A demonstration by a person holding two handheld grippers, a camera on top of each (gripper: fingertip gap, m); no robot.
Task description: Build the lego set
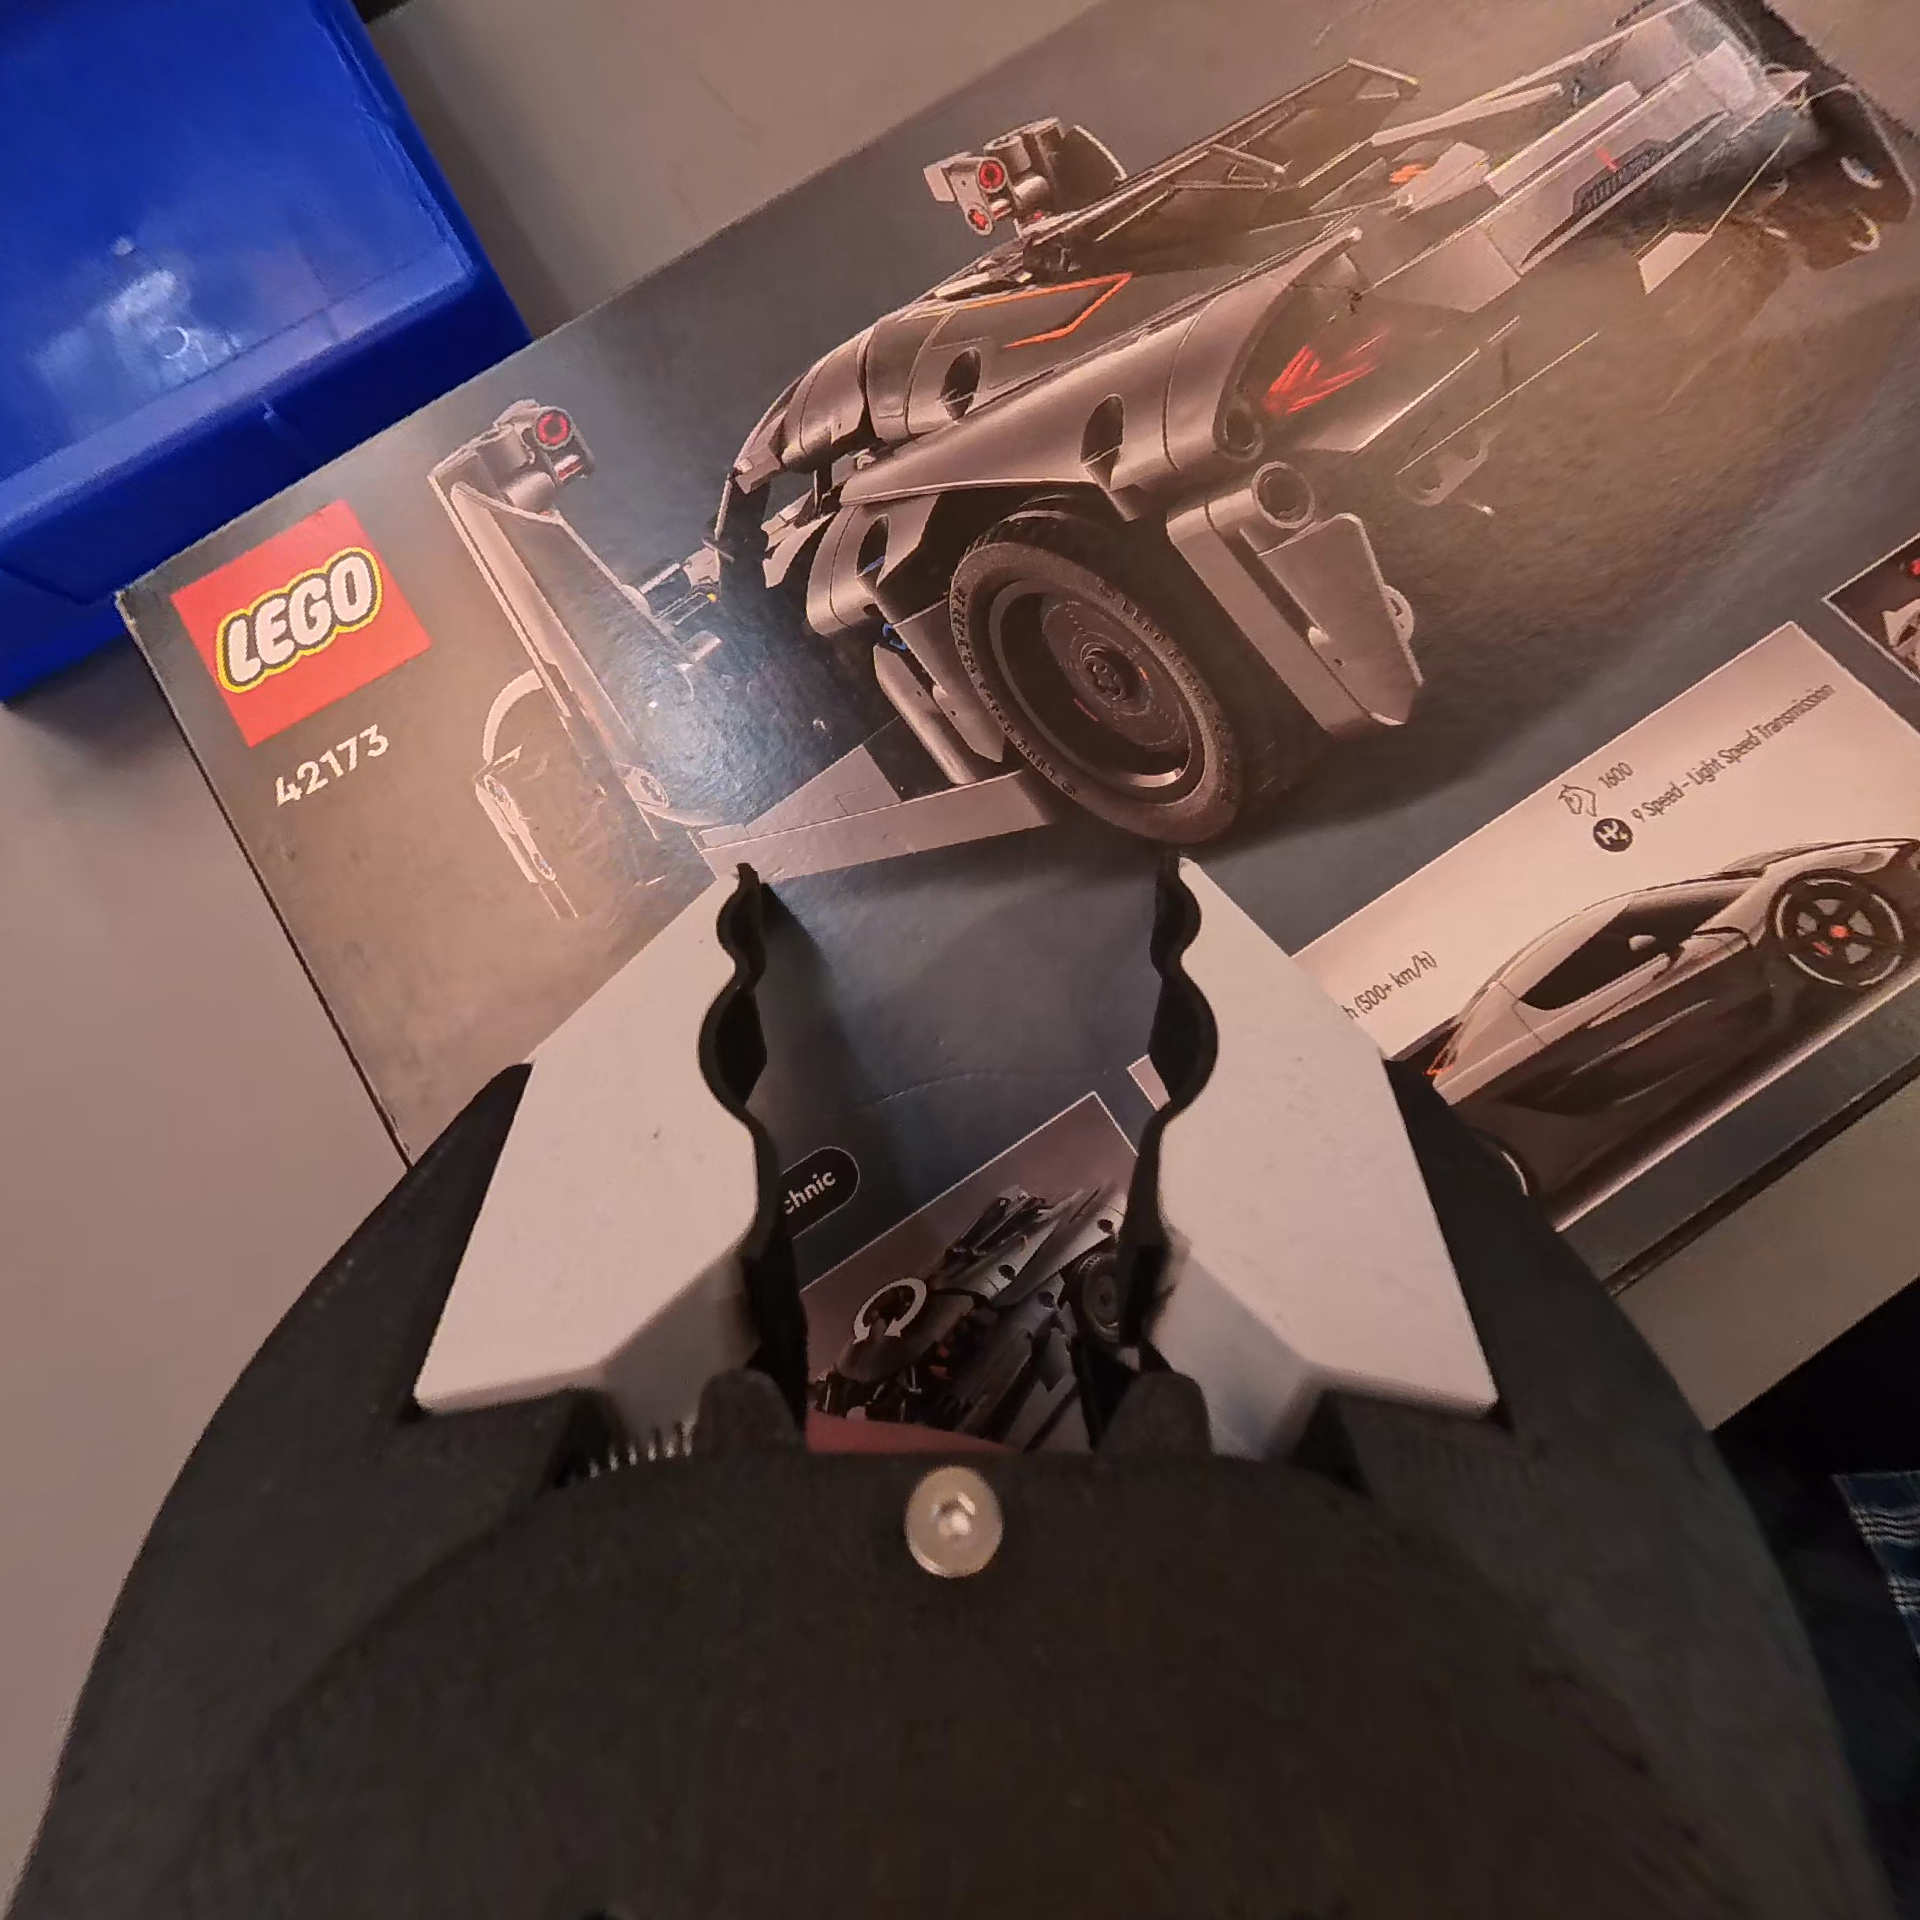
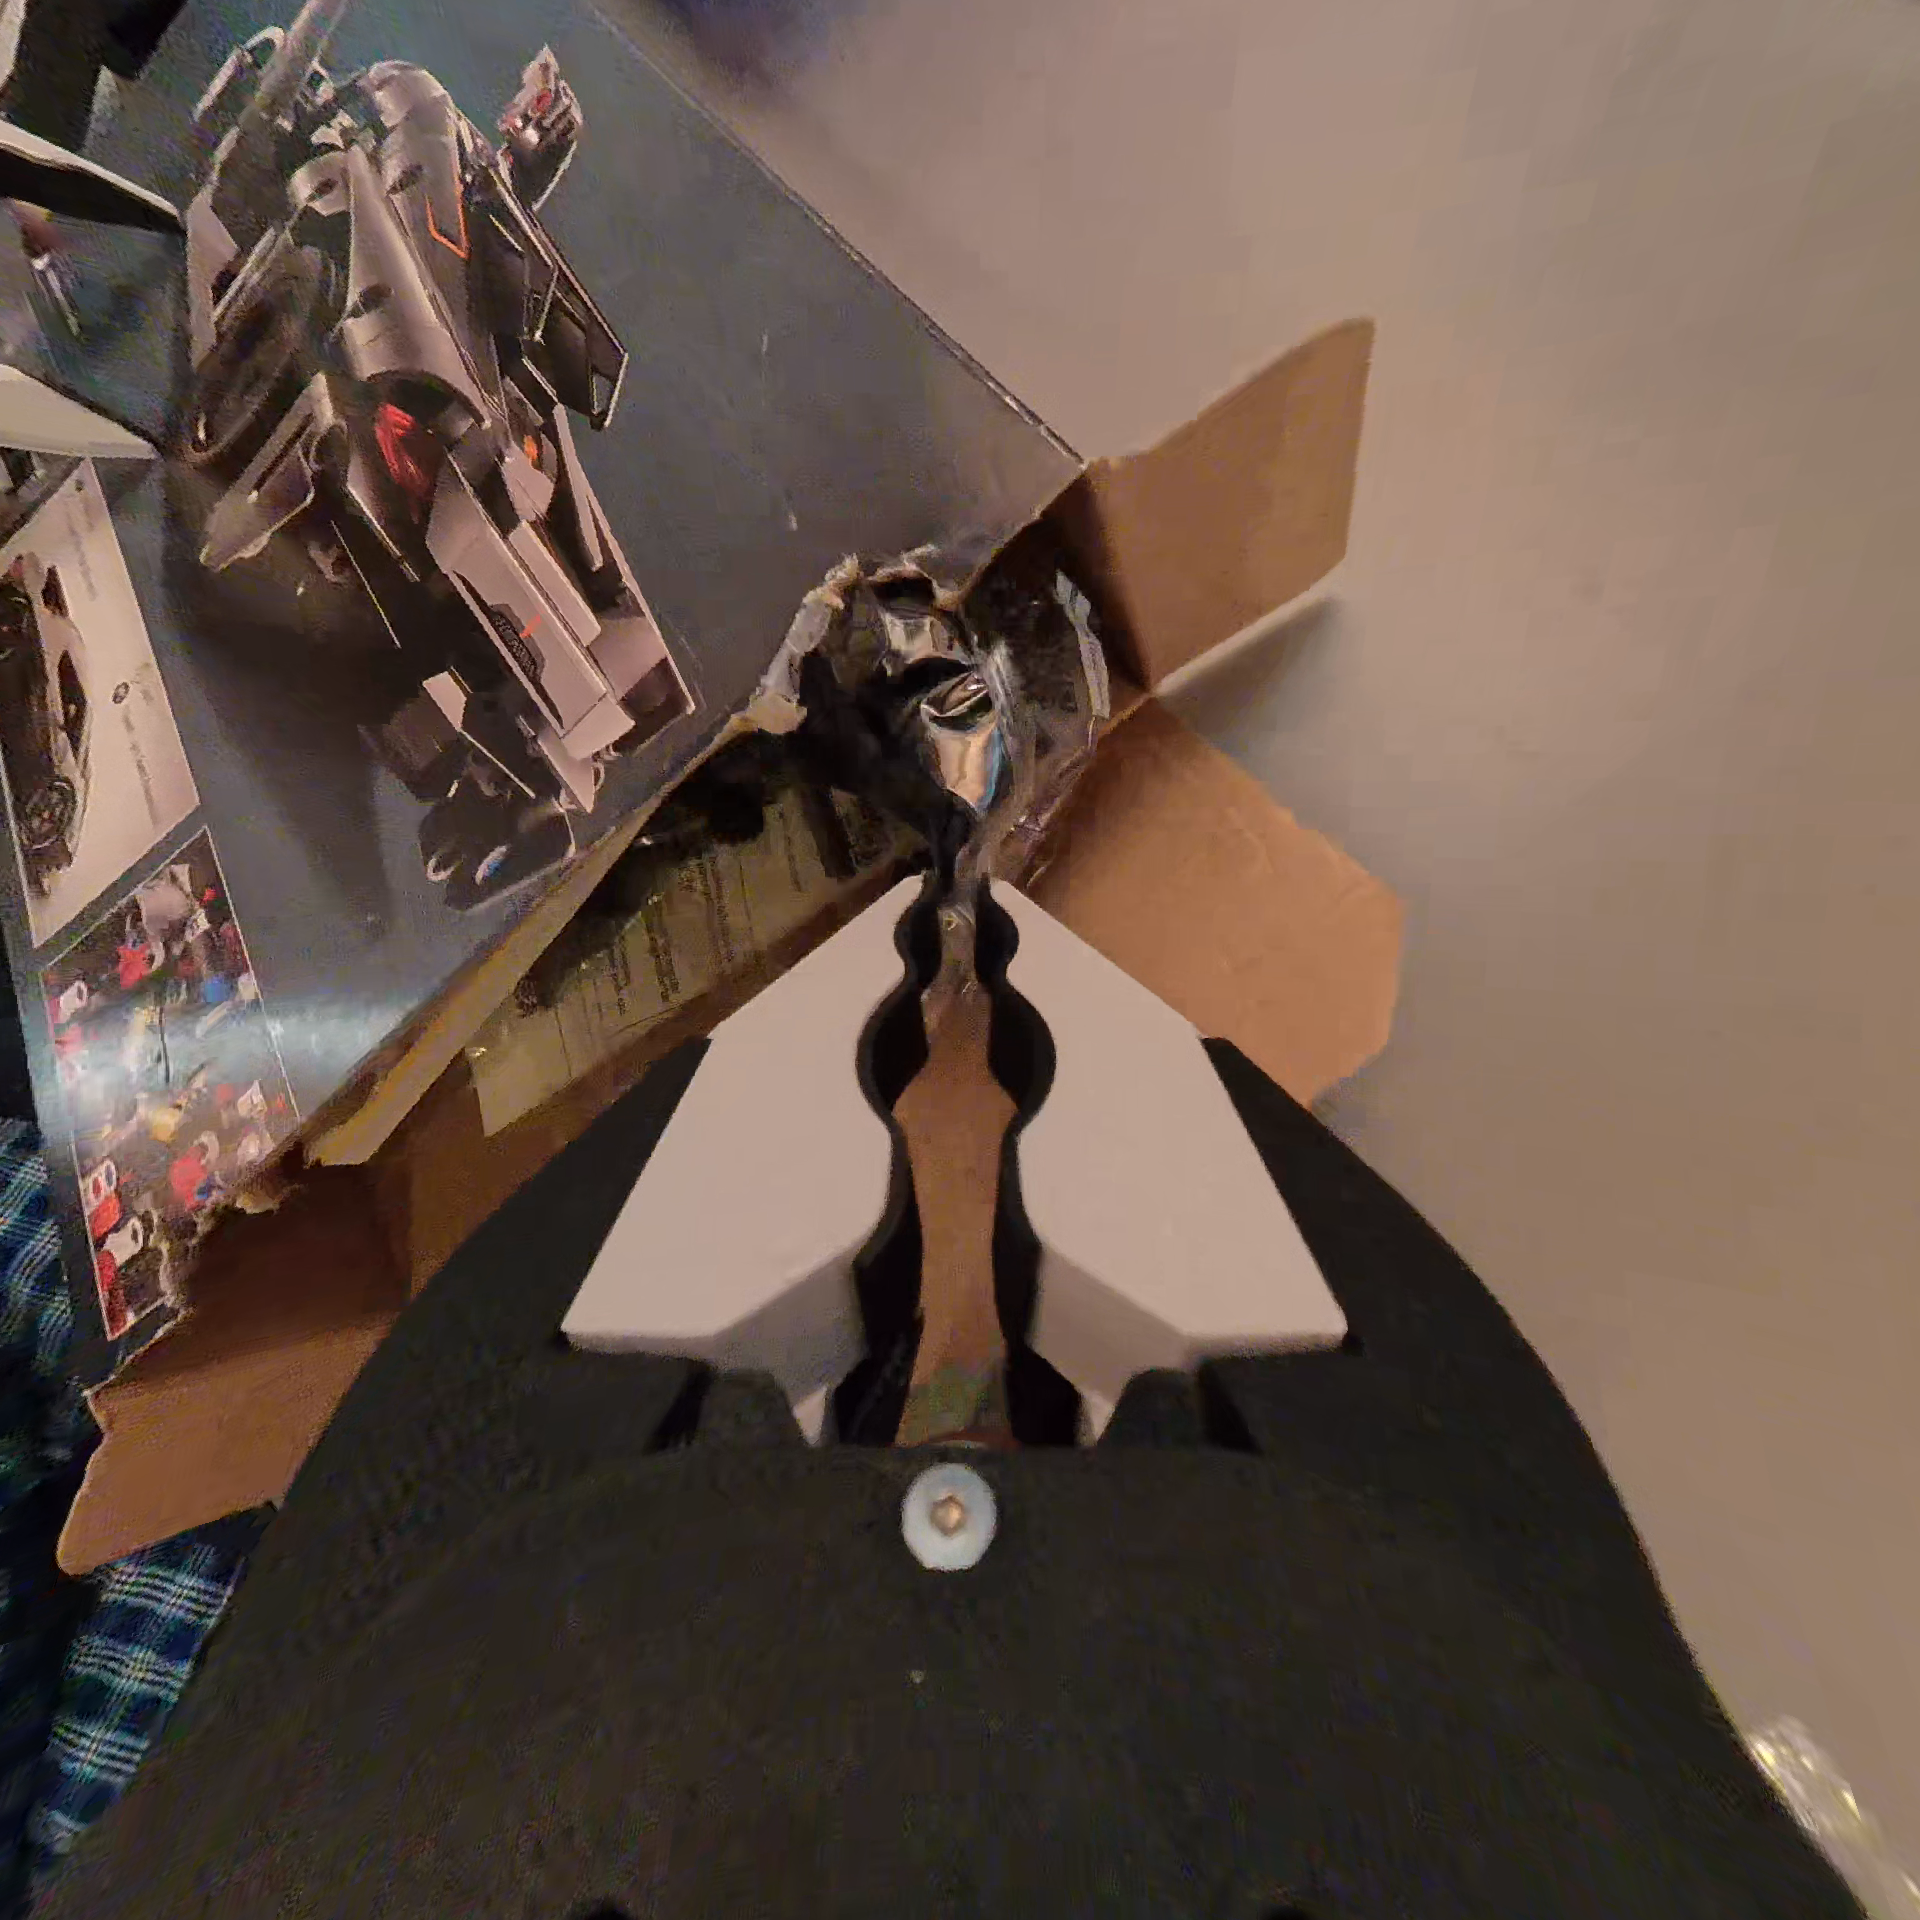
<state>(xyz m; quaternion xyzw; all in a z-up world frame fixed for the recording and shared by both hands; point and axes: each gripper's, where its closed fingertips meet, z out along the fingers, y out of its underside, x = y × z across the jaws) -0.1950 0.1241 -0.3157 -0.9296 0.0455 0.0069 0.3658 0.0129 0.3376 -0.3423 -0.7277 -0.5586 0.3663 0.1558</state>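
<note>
The dark lego set box (image 1: 935, 644) with a grey car printed on it lies flat on the table. My left gripper (image 1: 961, 873) is open and empty, its fingertips over or on the box's printed face. In the right wrist view the box (image 2: 727, 395) has its end torn open with brown cardboard flaps (image 2: 1226, 499) spread out. A clear plastic bag of dark parts (image 2: 956, 717) sticks out of the opening. My right gripper (image 2: 954, 894) is shut on the edge of that bag, right at the opening.
A blue plastic bin (image 1: 208, 312) stands at the far left beside the box. The pale tabletop (image 2: 1610, 727) stretches to the right of the box. Blue plaid cloth (image 2: 94, 1621) shows at the near edge. The gap from one gripper's tips to the other's is roughly 30 cm.
</note>
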